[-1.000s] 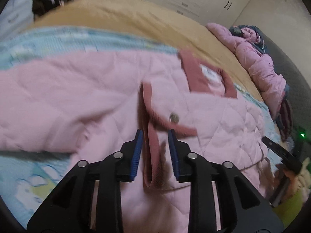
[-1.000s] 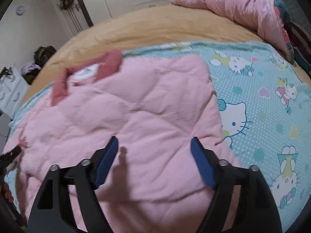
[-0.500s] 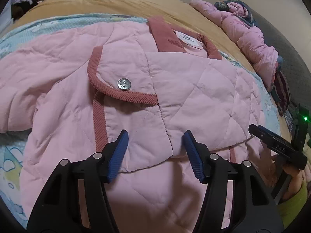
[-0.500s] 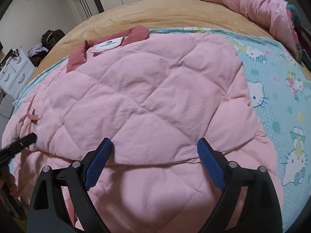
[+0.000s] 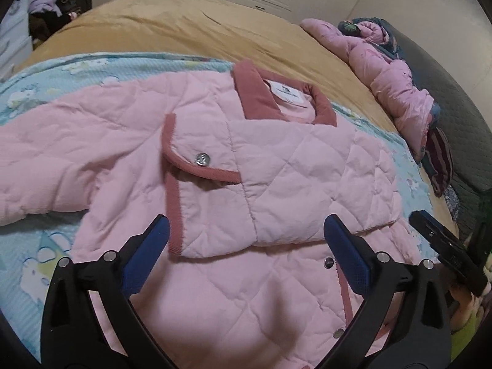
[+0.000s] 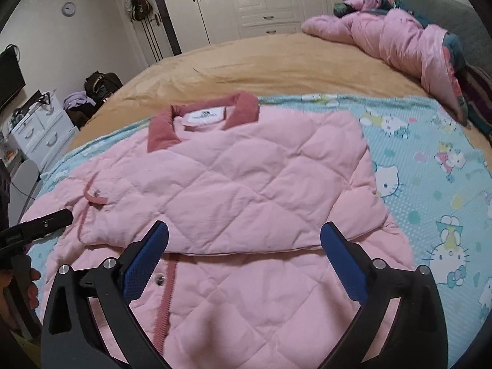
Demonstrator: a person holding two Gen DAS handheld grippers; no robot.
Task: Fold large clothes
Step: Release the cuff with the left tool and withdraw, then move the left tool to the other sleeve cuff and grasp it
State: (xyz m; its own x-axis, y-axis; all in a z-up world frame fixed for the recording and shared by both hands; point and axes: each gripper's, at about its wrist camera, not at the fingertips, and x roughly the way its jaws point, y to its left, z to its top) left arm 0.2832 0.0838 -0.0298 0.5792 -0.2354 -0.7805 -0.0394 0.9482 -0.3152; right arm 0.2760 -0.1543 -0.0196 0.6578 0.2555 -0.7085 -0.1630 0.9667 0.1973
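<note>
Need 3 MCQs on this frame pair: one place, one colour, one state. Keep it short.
1. Where does the pink quilted jacket lie?
A. on the cartoon-print blanket
B. on the floor
C. on a chair

2. What colour is the jacket's collar?
A. white
B. dark rose
C. blue

3. How do the left gripper and right gripper stand?
A. both shut on cloth
B. only the left one shut
C. both open, holding nothing

Key: 1 A, the blanket shows all around the jacket; 2 B, the corduroy band is darker than the quilting; 3 C, the blue pads stand wide apart above the cloth.
</note>
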